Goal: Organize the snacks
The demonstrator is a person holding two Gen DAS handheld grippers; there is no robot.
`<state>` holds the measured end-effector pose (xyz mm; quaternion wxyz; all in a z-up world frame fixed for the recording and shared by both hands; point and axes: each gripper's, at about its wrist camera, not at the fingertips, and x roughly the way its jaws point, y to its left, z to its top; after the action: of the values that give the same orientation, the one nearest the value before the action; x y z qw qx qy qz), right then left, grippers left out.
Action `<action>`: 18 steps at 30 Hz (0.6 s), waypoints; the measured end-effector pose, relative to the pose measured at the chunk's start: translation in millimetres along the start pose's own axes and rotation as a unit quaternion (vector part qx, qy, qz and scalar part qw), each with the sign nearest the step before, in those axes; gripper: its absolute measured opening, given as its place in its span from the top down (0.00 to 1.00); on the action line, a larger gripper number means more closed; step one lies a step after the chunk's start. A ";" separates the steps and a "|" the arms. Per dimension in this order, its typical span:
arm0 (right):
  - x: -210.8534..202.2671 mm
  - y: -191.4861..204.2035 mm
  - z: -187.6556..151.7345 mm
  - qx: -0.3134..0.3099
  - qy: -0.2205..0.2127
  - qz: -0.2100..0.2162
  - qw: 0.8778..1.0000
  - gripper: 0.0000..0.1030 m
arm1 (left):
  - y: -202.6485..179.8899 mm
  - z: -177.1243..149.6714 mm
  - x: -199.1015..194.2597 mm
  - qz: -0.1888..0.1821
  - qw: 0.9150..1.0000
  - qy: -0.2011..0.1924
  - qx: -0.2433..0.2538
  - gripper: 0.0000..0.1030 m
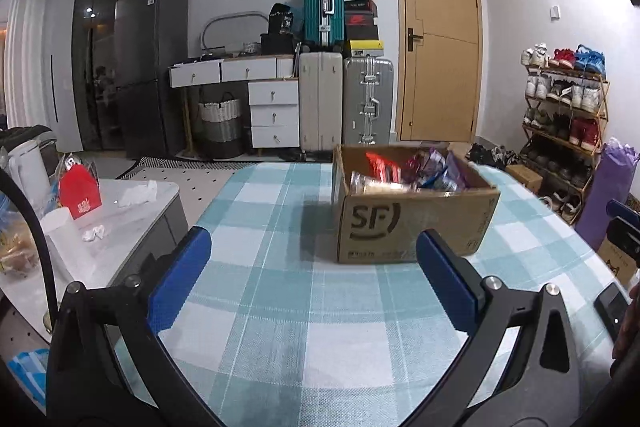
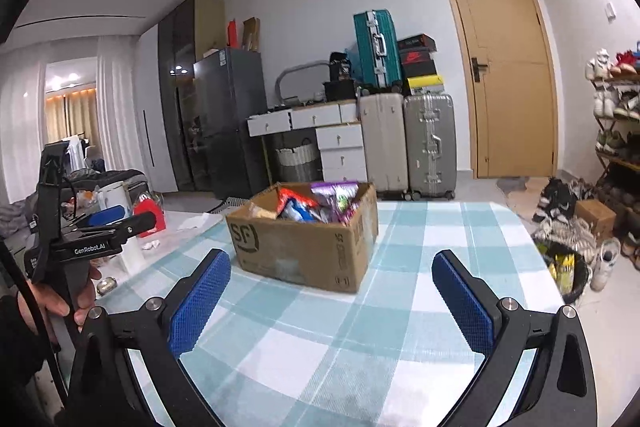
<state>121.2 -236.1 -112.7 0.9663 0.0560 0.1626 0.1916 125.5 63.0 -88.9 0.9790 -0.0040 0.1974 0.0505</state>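
While the cardboard box [image 1: 412, 223] of snack packets [image 2: 320, 205] rests on the checked tablecloth [image 1: 280, 307], left gripper [image 1: 312, 247] and right gripper [image 2: 332, 267] hover short of it, jaws wide, holding nothing.

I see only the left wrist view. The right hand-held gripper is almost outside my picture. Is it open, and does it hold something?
Observer: The right hand-held gripper is open. Nothing is between its blue pads, and it points toward the cardboard box.
Operator: Is there something on the floor at the right of the table?
Observer: Yes. A dark basket with yellow packets in it stands on the floor beside the right edge of the table.
Operator: How does my own gripper look from there?
Observer: A hand holds the left hand-held gripper to the left of the box, apart from it.
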 end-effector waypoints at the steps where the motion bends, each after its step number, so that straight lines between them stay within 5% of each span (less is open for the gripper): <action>1: 1.6 -1.8 -5.0 0.004 0.003 0.000 1.000 0.00 | -0.8 -4.3 3.7 0.001 1.000 0.002 0.003 0.01; 9: 9.0 -20.7 -25.9 0.035 0.009 -0.002 0.999 0.00 | -4.1 -41.8 35.0 0.011 0.999 0.030 0.015 0.01; 18: 12.9 -19.8 -26.3 0.026 0.012 -0.033 0.999 0.00 | -6.7 -43.0 42.2 0.008 0.999 0.037 0.012 0.01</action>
<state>130.6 -248.1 -144.6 0.9682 0.0735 0.1812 0.1562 148.2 59.2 -144.9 0.9706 0.0078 0.2342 0.0554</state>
